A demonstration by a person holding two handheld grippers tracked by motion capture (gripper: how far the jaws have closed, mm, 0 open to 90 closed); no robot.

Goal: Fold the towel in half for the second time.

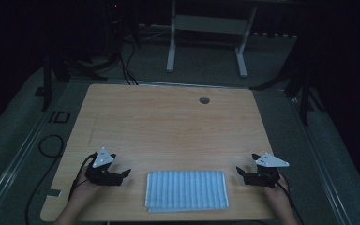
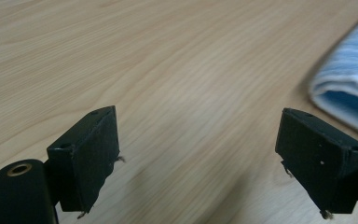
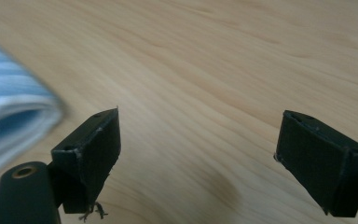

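Observation:
A folded blue-and-white striped cloth (image 1: pixel 186 190) lies flat near the table's front edge, between my two grippers. My left gripper (image 1: pixel 124 174) sits low over the wood just left of the cloth, jaws wide apart and empty (image 2: pixel 198 163); the cloth's folded edge (image 2: pixel 349 91) shows at the right of the left gripper view. My right gripper (image 1: pixel 240 171) is just right of the cloth, also open with bare wood between its jaws (image 3: pixel 198 161). The cloth's corner (image 3: pixel 14 116) appears blurred at the left of the right gripper view.
The wooden table (image 1: pixel 168 126) has a round cable hole (image 1: pixel 204 100) at the back. Beyond it stand a white desk frame (image 1: pixel 206 33) and dark stands. Cables (image 1: pixel 51 140) trail on the floor at the left.

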